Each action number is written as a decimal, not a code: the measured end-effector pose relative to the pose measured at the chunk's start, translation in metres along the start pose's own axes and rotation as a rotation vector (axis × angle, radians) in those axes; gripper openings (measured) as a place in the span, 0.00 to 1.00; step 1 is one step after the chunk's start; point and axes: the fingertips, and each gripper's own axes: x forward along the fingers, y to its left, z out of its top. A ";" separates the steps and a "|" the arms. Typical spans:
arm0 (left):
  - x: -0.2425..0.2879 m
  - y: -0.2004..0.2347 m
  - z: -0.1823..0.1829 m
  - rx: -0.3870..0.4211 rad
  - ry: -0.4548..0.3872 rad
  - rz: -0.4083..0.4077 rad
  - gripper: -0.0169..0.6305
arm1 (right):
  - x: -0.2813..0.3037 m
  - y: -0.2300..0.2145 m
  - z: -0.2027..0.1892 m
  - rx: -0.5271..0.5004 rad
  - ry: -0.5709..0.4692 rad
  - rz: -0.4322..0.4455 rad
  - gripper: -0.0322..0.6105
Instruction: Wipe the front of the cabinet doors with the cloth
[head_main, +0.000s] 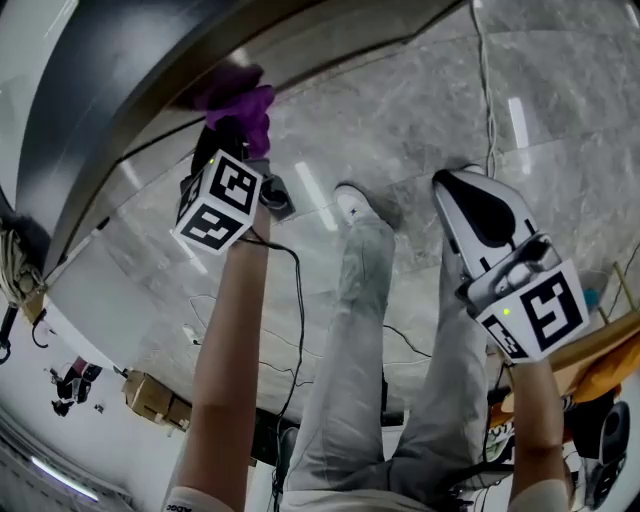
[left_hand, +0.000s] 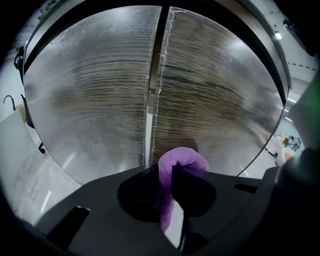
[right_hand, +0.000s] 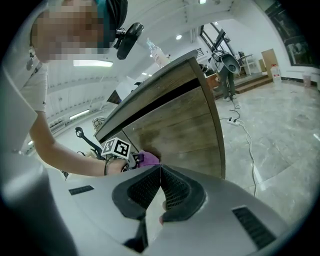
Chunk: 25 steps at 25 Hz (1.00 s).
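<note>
A purple cloth (head_main: 238, 100) is pinched in my left gripper (head_main: 236, 128), which is shut on it and holds it against the wooden cabinet front (head_main: 110, 90). In the left gripper view the cloth (left_hand: 178, 162) bulges out of the black jaws (left_hand: 172, 175) just right of the vertical gap (left_hand: 152, 95) between the two doors, low on the right door (left_hand: 215, 95). My white right gripper (head_main: 452, 186) hangs over the floor, apart from the cabinet. Its jaws (right_hand: 160, 172) are shut with nothing between them. From there I see the cloth (right_hand: 148, 159) on the door (right_hand: 175, 120).
The person's legs and a white shoe (head_main: 352, 205) stand on the marble floor (head_main: 560, 80) between the grippers. A cable (head_main: 487, 90) runs across the floor to a power strip (right_hand: 231, 119). A cardboard box (head_main: 150, 398) lies at lower left. Stands and equipment (right_hand: 225, 65) are behind the cabinet.
</note>
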 end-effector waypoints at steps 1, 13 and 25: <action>-0.001 0.005 0.001 0.006 -0.005 0.019 0.10 | 0.000 -0.002 -0.003 0.007 0.002 0.009 0.09; -0.012 -0.058 -0.030 -0.032 -0.024 0.110 0.10 | -0.051 -0.072 -0.015 0.057 0.019 0.049 0.09; 0.052 -0.255 -0.076 0.042 0.061 -0.127 0.10 | -0.130 -0.166 -0.035 0.105 0.019 -0.080 0.09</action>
